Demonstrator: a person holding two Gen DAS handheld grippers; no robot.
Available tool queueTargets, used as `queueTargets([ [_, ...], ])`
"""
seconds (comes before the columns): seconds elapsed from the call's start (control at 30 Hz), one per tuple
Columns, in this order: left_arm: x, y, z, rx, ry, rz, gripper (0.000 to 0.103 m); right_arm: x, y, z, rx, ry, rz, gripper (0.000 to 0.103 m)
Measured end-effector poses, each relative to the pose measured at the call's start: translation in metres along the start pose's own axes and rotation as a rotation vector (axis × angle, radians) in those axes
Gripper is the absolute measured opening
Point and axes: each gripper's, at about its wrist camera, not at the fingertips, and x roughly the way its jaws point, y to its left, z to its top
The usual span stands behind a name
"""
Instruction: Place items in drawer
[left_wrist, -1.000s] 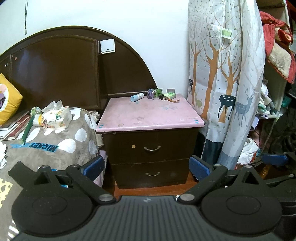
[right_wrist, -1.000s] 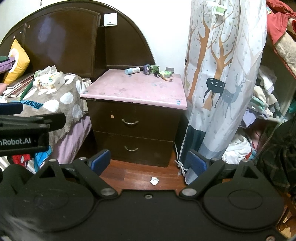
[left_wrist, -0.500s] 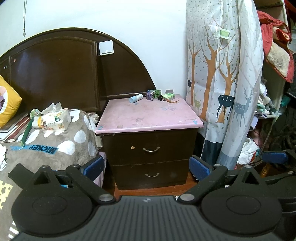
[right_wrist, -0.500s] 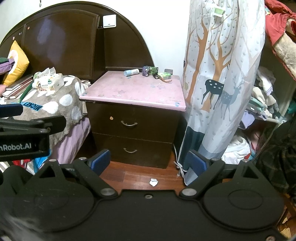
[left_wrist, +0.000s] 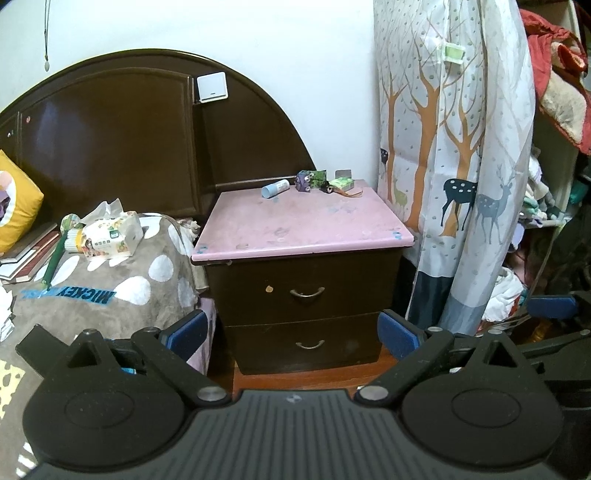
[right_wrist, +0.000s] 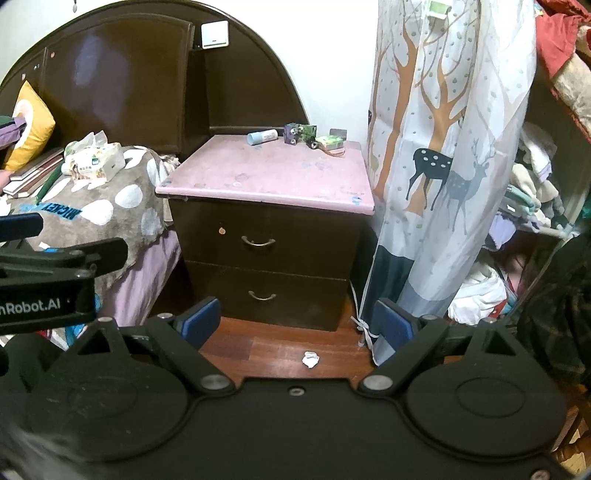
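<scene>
pink bench (left_wrist: 303, 225) items far back; both tools (left_wrist: 290, 338) (right_wrist: 295, 325) spread, drawers (left_wrist: 306, 293) shut—your reach may topple the tube (left_wrist: 275, 188).

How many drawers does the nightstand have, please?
2: the upper drawer sits just under the pink top, and the lower drawer is directly beneath it, near the floor. Both are closed.

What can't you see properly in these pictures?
- Inside both drawers: shut fronts hide it, both views.
- The small toys at the nightstand's back: too small to identify, both views.
- Floor nearest the left gripper: its body covers it, left wrist view.
- Right gripper: open, nothing held.
</scene>
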Motion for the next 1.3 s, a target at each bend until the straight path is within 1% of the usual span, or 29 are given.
queueTargets([
  [0.27,0.031,0.000,0.006,0.012,0.038,0.005,0.099,0.030,-0.007,0.008,-0.005,0.035,0.007,0.091],
  [0.4,0.051,0.003,0.009,0.002,0.056,-0.014,0.099,0.050,-0.013,0.014,-0.002,0.054,0.010,0.091],
  [0.53,0.073,0.010,0.016,-0.022,0.065,-0.038,0.100,0.072,-0.020,0.022,0.004,0.049,0.060,0.091],
  [0.6,0.085,0.013,0.022,-0.031,0.061,-0.048,0.103,0.085,-0.023,0.027,0.013,0.039,0.069,0.091],
  [0.77,0.112,0.014,0.037,0.008,0.020,-0.089,0.103,0.118,-0.031,0.038,0.035,0.013,0.092,0.096],
  [0.83,0.125,0.015,0.042,0.011,0.006,-0.102,0.103,0.132,-0.030,0.042,0.004,-0.004,0.096,0.097],
  [0.9,0.141,0.015,0.048,0.013,0.033,-0.116,0.103,0.146,-0.028,0.045,-0.034,-0.018,0.098,0.097],
  [1.03,0.174,0.022,0.058,-0.035,0.079,-0.140,0.103,0.178,-0.025,0.052,-0.086,-0.005,0.112,0.099],
  [1.13,0.200,0.031,0.063,-0.080,0.103,-0.157,0.103,0.207,-0.024,0.058,-0.103,0.023,0.121,0.099],
  [1.23,0.230,0.037,0.067,-0.072,0.135,-0.180,0.103,0.236,-0.024,0.061,-0.098,0.042,0.122,0.099],
  [1.3,0.247,0.042,0.070,-0.072,0.130,-0.167,0.102,0.256,-0.024,0.063,-0.094,0.057,0.133,0.099],
])
